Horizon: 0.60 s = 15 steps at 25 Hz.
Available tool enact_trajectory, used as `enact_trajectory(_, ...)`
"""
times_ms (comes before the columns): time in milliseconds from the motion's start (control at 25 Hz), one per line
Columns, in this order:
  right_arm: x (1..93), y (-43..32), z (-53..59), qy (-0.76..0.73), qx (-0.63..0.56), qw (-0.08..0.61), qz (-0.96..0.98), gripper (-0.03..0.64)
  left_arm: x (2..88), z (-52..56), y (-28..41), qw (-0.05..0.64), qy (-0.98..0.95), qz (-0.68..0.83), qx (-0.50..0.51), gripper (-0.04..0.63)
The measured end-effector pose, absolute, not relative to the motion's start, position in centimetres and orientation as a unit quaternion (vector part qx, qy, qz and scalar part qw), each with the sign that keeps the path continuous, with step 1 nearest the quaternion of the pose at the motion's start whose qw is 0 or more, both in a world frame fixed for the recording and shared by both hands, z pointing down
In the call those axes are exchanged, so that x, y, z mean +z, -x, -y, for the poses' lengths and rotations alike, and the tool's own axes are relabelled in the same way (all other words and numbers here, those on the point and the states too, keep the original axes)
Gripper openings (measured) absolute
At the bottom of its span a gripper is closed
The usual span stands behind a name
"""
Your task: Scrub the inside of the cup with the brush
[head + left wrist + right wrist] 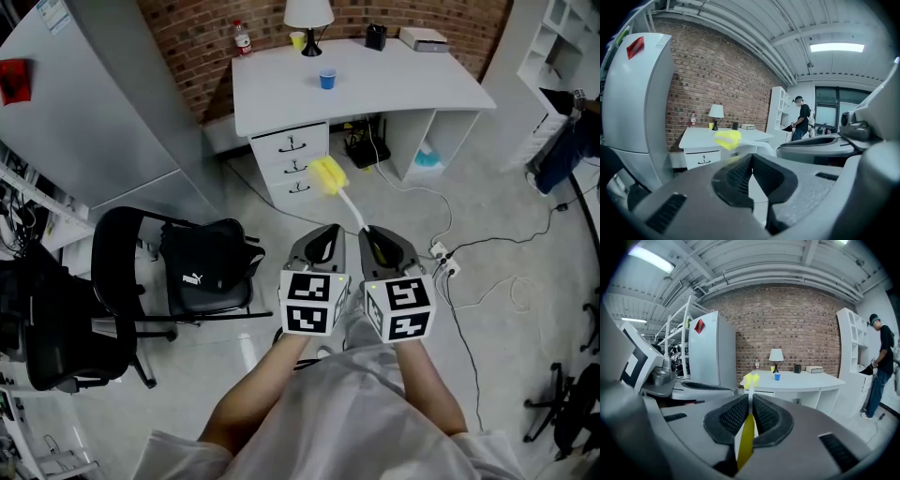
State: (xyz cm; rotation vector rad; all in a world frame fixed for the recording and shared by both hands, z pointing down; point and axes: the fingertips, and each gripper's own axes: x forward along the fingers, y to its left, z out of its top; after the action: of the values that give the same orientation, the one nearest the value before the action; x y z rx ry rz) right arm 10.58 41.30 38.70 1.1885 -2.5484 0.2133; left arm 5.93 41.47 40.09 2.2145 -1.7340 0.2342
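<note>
A blue cup [327, 79] stands on the white desk [394, 89] far ahead; in the right gripper view the blue cup [777, 376] is small on the desk [806, 379]. My right gripper [378, 240] is shut on the handle of a brush with a yellow sponge head [328, 175]. The brush [751, 380] sticks straight out from the right gripper [750, 404], pads pinching the handle. My left gripper [324, 238] is shut and empty, held beside the right one. In the left gripper view the brush head [728, 139] shows past the closed left gripper [752, 161].
On the desk stand a lamp [308, 17], a yellow cup [297, 39], a bottle [243, 37], a black holder [376, 36] and a box [424, 38]. A black chair [122, 291] with a bag [206, 267] is at left. Cables and a power strip [442, 261] lie on the floor. A person [880, 366] stands by the shelves.
</note>
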Motion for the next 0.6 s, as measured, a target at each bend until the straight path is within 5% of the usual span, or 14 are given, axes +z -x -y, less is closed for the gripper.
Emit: enact_trajectory(600,40.2,-10.5,-30.3,-0.406,0.093,0.156,0.896,0.025,41.1,-30.4,-5.7,0.159,-0.766,0.615,0.098,0.009)
